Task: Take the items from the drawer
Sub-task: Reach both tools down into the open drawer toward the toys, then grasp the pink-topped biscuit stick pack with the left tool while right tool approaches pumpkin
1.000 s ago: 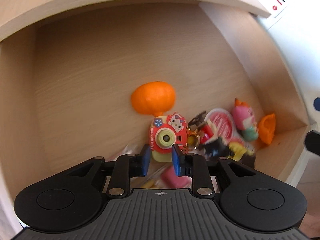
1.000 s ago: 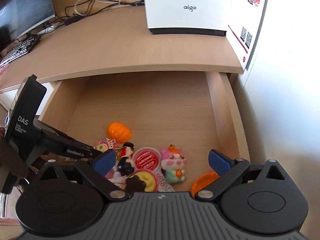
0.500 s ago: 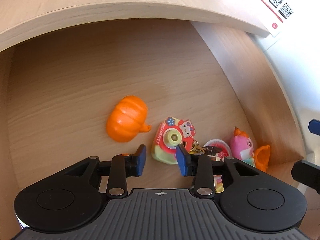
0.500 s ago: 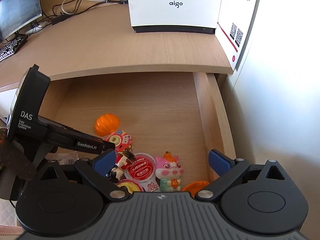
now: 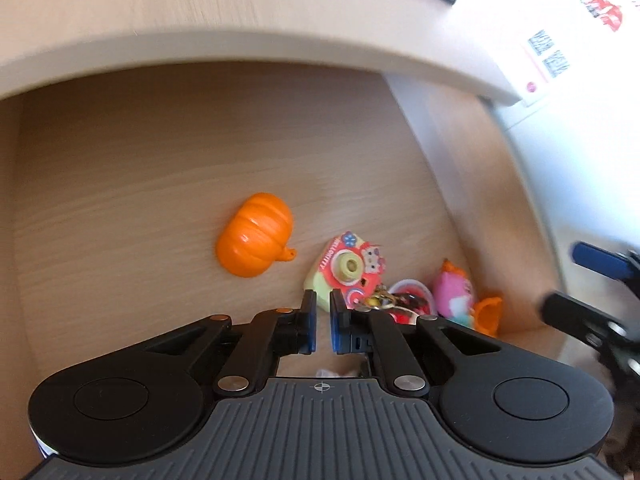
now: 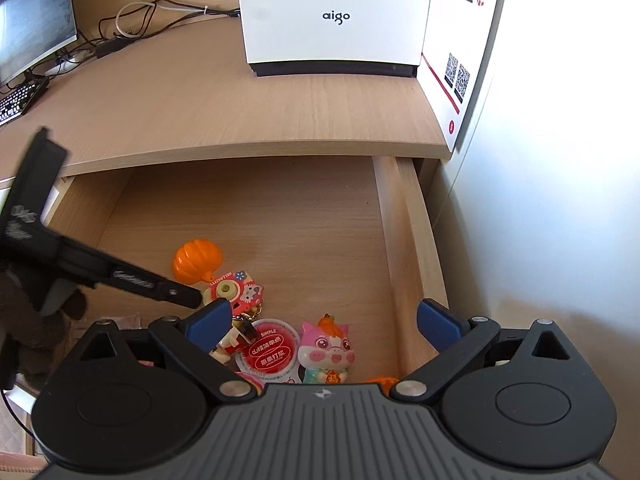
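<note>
The pale wooden pull-out drawer (image 6: 248, 216) is seen open under the desktop, with the orange plastic pumpkin (image 5: 255, 235) and red-and-green toy camera (image 5: 347, 270) lying near its front. The right gripper (image 6: 324, 320) is held spread wide above them. The left gripper (image 5: 323, 325), whose jaws have just been closing, is pressed together on nothing just short of the camera.

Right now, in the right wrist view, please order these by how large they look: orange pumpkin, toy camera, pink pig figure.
1. pink pig figure, though it lies nearest the camera
2. orange pumpkin
3. toy camera, partly hidden, so unsure against the pumpkin
</note>
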### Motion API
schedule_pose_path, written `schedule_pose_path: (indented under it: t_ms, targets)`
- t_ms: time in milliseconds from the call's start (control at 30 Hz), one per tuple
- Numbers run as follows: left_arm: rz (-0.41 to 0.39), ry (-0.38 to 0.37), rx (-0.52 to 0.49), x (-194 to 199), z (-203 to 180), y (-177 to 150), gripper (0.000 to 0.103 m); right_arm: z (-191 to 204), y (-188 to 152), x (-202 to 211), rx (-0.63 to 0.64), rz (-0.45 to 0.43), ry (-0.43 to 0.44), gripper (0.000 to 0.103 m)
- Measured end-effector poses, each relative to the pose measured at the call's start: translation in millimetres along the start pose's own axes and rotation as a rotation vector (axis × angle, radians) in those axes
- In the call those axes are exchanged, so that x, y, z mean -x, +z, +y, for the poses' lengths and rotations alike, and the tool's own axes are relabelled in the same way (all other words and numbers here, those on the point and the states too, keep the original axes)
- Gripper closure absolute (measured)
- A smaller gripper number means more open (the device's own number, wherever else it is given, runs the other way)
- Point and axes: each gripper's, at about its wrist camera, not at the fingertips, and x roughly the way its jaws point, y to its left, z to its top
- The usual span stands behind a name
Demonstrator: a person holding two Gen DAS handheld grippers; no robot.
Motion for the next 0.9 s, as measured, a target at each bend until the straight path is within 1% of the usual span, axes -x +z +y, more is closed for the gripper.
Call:
schedule_pose_path:
  t_ms: [67, 133, 233, 300, 400, 467, 500, 567, 633, 667, 700, 733, 800, 900]
  targets:
    - [-0.019, 0.026, -0.022, 15, -5, -4, 0.095, 2, 4, -4, 0.002, 0.000, 0.009, 0.004]
    - [-0.053, 0.065, -0.051, 34, -8, -10, 0.094, 8, 10, -9, 0.023, 0.001, 0.038, 0.004]
    - [-0.109, 0.096, -0.092, 64, -9, -22, 0.089, 24, 23, -26, 0.073, 0.019, 0.107, 0.004]
    - [-0.129, 0.123, -0.111, 80, -9, -29, 0.089, 40, 34, -47, 0.104, 0.043, 0.158, 0.004]
    - [-0.122, 0.163, -0.162, 95, -13, -40, 0.088, 68, 49, -86, 0.166, 0.093, 0.219, 0.004]
    - [-0.086, 0.165, -0.205, 95, -14, -46, 0.088, 89, 55, -112, 0.227, 0.143, 0.242, 0.004]
    - [-0.057, 0.167, -0.231, 98, -13, -49, 0.088, 99, 56, -125, 0.257, 0.169, 0.243, 0.007]
    - [0.011, 0.183, -0.294, 97, -14, -53, 0.088, 116, 55, -145, 0.318, 0.218, 0.236, 0.018]
    - [0.083, 0.195, -0.360, 91, -14, -54, 0.088, 125, 54, -159, 0.351, 0.270, 0.206, 0.059]
    - [0.119, 0.195, -0.388, 87, -14, -53, 0.088, 126, 54, -159, 0.347, 0.272, 0.194, 0.062]
    - [0.149, 0.192, -0.412, 82, -15, -51, 0.088, 124, 55, -155, 0.331, 0.267, 0.195, 0.078]
    - [0.178, 0.183, -0.439, 77, -15, -48, 0.088, 119, 56, -150, 0.304, 0.267, 0.209, 0.086]
    - [0.250, 0.148, -0.495, 63, -18, -42, 0.087, 105, 56, -136, 0.237, 0.257, 0.225, 0.086]
    - [0.345, 0.111, -0.553, 42, -21, -32, 0.087, 83, 52, -113, 0.155, 0.236, 0.217, 0.086]
